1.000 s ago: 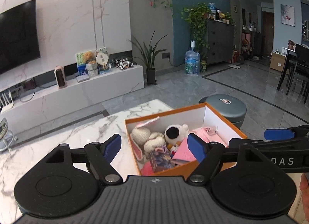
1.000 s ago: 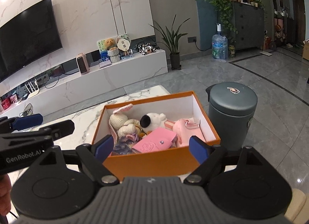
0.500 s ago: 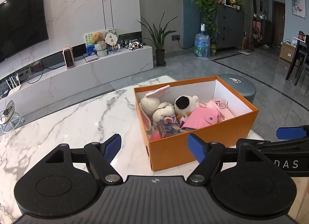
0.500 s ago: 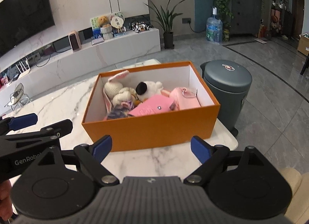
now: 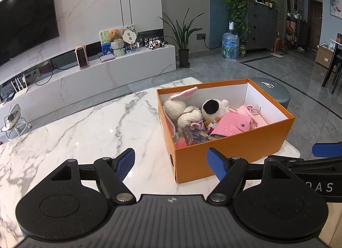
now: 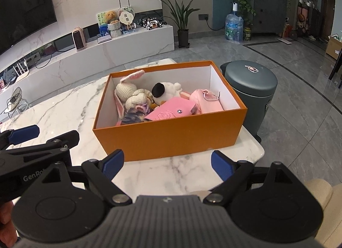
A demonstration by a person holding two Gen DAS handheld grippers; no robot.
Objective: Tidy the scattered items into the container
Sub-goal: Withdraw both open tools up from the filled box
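Observation:
An orange box (image 5: 235, 151) (image 6: 171, 134) with a white inside stands on the marble table (image 5: 85, 130) (image 6: 64, 107) near its right end. In it lie a cream crochet rabbit (image 5: 177, 111) (image 6: 128, 92), a white plush with a black patch (image 5: 213, 107) (image 6: 164, 89), a pink wallet (image 5: 228, 126) (image 6: 171, 113), a pink pouch (image 5: 252, 113) (image 6: 207, 102) and a dark card pack (image 5: 194, 136). My left gripper (image 5: 171, 162) is open and empty, in front of the box's near left corner. My right gripper (image 6: 167, 163) is open and empty, in front of the box's near wall.
A grey lidded bin (image 6: 250, 85) (image 5: 271, 89) stands on the floor just past the table's right end. A white TV bench (image 5: 96, 70) with a heater and ornaments runs along the far wall. A cream cushion (image 6: 320, 194) lies at the lower right.
Both grippers have drawn back and away from the box, which now sits farther off and fully in view. Both stay open and empty.

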